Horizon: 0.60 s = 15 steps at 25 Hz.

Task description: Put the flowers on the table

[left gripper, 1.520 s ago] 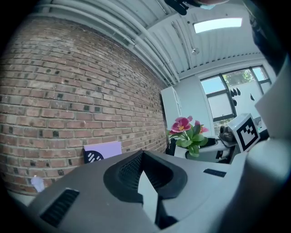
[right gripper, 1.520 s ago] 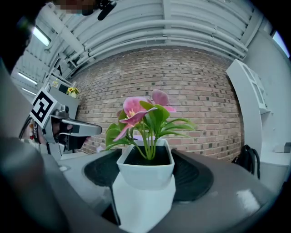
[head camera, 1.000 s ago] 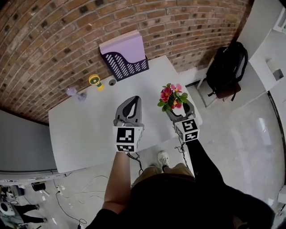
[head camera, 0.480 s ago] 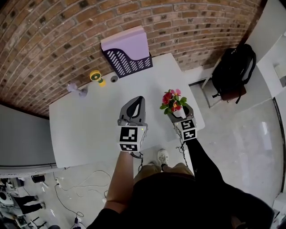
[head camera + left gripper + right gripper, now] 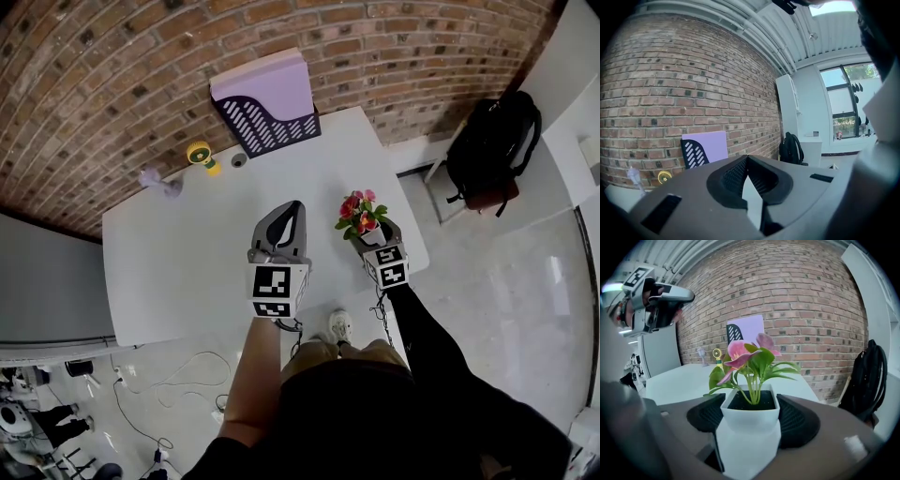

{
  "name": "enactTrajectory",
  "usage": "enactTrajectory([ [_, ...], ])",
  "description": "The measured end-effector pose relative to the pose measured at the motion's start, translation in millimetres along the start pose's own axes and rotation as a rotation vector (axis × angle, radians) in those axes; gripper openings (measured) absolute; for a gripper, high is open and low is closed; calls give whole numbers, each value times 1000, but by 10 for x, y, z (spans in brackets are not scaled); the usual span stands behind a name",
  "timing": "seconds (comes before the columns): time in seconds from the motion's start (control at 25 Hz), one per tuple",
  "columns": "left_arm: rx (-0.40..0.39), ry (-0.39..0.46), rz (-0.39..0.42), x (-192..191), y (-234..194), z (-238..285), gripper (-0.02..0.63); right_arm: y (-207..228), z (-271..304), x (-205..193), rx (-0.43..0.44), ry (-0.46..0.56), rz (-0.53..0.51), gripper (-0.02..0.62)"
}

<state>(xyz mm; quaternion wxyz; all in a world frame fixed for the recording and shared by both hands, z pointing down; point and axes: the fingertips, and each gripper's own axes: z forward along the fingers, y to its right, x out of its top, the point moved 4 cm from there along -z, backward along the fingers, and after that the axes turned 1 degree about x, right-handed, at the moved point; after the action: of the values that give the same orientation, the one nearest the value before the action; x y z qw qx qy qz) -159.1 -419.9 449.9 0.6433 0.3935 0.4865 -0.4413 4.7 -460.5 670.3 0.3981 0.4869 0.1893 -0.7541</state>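
The flowers [image 5: 749, 363] are pink blooms with green leaves in a small white square pot [image 5: 751, 416]. My right gripper [image 5: 751, 420] is shut on that pot and holds it upright. In the head view the flowers [image 5: 360, 213] and right gripper [image 5: 368, 236] hang over the right part of the white table [image 5: 178, 248]. My left gripper [image 5: 284, 214] hovers over the table's middle, shut with nothing in it; in its own view the jaws [image 5: 747, 161] meet at the tips.
A purple file holder [image 5: 265, 105] stands at the table's far edge against the brick wall. A yellow tape-like object [image 5: 200, 156] and a small lilac object [image 5: 155, 180] sit at the far left. A black backpack [image 5: 492, 141] rests on a chair to the right.
The right gripper with the flowers has drifted slightly nearer the table's front right; the left gripper has shifted a little to the right. Both stay shut.
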Motion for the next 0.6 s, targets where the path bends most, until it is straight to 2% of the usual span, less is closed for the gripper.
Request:
enactTrajectory([
  [0.2, -11, 3, 3, 27, 70, 37, 9, 33, 24, -194, -2, -37, 28, 344],
  [0.6, -5, -1, -2, 12, 45, 53, 9, 72, -42, -261, -18, -7, 63, 348],
])
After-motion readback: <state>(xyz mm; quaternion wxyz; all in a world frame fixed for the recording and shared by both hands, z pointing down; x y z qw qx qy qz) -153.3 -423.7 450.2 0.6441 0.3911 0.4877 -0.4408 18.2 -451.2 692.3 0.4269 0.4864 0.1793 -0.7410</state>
